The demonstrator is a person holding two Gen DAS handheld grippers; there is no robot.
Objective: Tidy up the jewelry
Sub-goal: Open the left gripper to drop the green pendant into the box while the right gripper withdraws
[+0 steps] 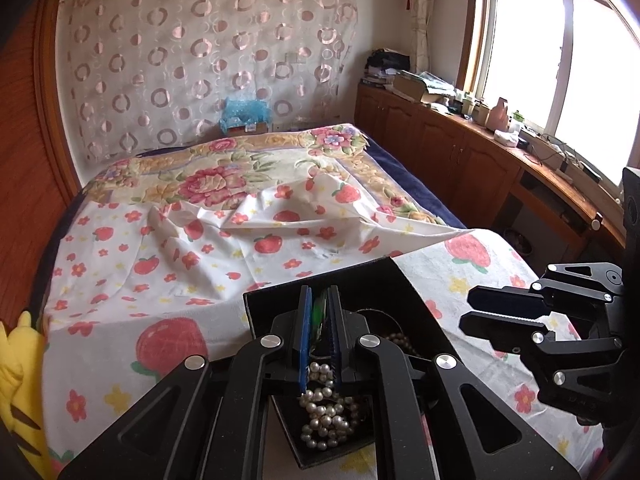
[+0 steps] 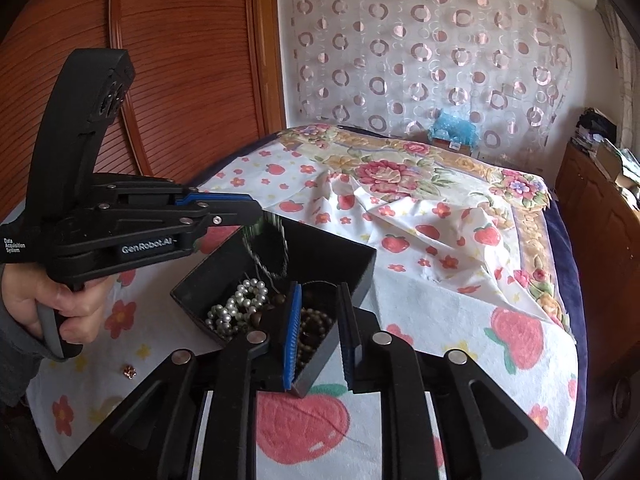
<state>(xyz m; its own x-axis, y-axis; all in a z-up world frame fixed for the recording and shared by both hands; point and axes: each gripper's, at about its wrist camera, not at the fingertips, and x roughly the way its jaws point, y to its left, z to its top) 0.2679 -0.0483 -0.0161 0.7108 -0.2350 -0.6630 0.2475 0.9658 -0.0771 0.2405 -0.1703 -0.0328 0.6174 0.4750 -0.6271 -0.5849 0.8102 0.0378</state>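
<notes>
An open black box (image 1: 280, 294) (image 2: 344, 256) sits on the strawberry-print bedspread. Inside lie a white pearl string (image 1: 324, 412) (image 2: 236, 308) and brown beads (image 2: 316, 320). My left gripper (image 1: 319, 294) (image 2: 256, 206) hovers over the box with its jaws slightly apart. A green and dark bangle (image 1: 319, 312) (image 2: 276, 256) shows blurred at its tips and reaches down into the box; the pads do not seem to press on it. My right gripper (image 2: 320, 292) (image 1: 466, 310) stands open above the box's near corner, with nothing between its fingers.
A small gold earring (image 2: 129, 370) lies on the bedspread (image 2: 440, 320) left of the box. A loose sheet is rumpled behind it. A yellow plush toy (image 1: 20, 380) sits at the bed's left edge. Wooden cabinets (image 1: 460, 148) line the right, a wardrobe (image 2: 180, 60) the left.
</notes>
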